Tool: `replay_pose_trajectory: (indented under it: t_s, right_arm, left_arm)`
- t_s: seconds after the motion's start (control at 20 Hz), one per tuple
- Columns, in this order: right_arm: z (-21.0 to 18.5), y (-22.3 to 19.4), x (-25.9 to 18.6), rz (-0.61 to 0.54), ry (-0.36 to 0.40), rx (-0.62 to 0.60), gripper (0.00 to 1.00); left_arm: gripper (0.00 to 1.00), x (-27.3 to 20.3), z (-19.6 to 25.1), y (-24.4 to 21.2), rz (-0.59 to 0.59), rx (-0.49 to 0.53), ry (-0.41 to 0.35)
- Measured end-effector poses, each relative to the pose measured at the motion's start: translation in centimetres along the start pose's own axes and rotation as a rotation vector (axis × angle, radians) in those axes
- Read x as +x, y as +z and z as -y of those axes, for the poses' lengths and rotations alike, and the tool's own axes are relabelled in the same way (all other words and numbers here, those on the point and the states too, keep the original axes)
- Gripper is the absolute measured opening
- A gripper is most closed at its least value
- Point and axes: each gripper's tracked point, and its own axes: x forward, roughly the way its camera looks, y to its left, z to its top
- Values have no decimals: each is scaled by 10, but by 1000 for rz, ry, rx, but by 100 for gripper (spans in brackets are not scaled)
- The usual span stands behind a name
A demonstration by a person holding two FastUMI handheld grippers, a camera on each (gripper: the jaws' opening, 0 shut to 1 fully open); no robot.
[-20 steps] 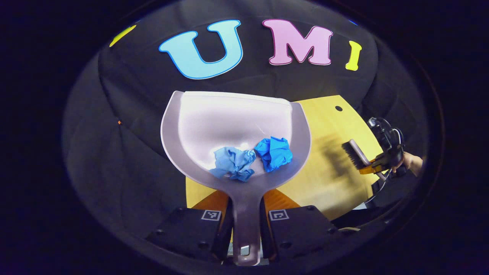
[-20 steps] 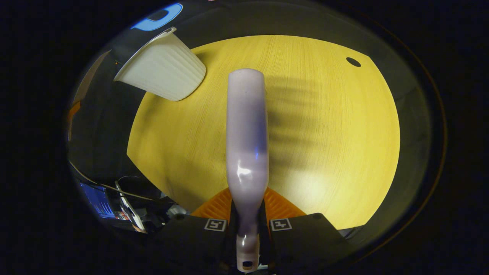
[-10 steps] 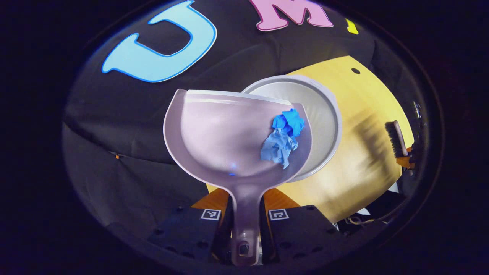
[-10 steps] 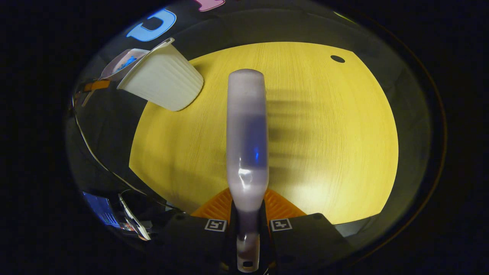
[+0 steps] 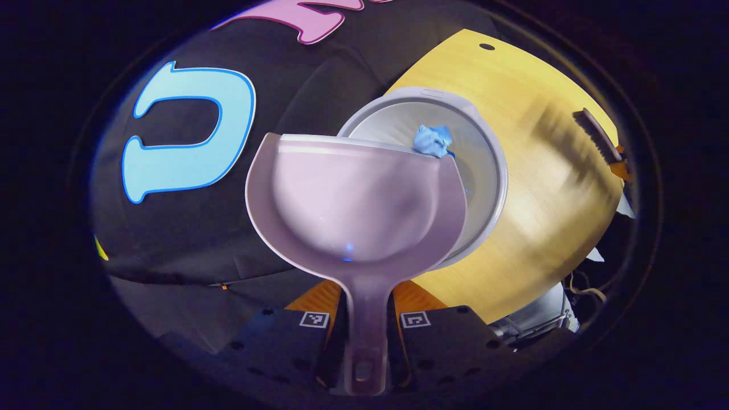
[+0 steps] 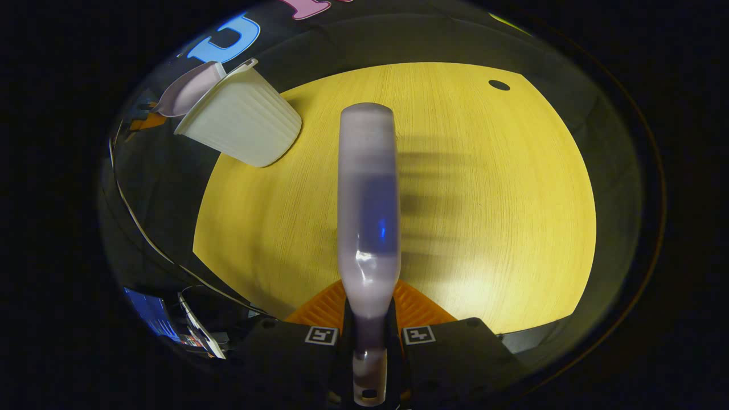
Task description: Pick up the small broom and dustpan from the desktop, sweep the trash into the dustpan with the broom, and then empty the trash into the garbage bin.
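Left gripper view: my left gripper (image 5: 366,319) pinches the dustpan (image 5: 353,199) handle, now tipped over the garbage bin (image 5: 490,148); both blue wads slid off, one trash wad (image 5: 433,140) at the lip, dropping in. Emptying nearly done.

Right gripper view: my right gripper (image 6: 369,336) clamps the broom (image 6: 368,205) over the desktop (image 6: 501,199), unchanged.

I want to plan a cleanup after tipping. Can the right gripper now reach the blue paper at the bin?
Probably not. The right gripper is shut on the broom, away from the bin. The dustpan is tipped over it, and the blue paper is already dropping inside.
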Motion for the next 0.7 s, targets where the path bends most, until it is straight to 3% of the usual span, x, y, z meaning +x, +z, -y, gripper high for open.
replay_pose_trajectory:
  t_s: [0.3,0.45,0.55,0.7]
  right_arm:
    - [1,4,-3,11,-1,43,27]
    - [3,10,-8,27,-5,60,27]
    - [7,14,-11,41,-11,78,27]
    - [14,15,-14,53,-33,136,27]
  left_arm:
    - [29,-20,3,0,168,-138,39]
    - [28,-49,3,5,337,-236,23]
    - [29,-69,20,29,477,-266,-46]
    - [29,-101,89,70,655,-329,-277]
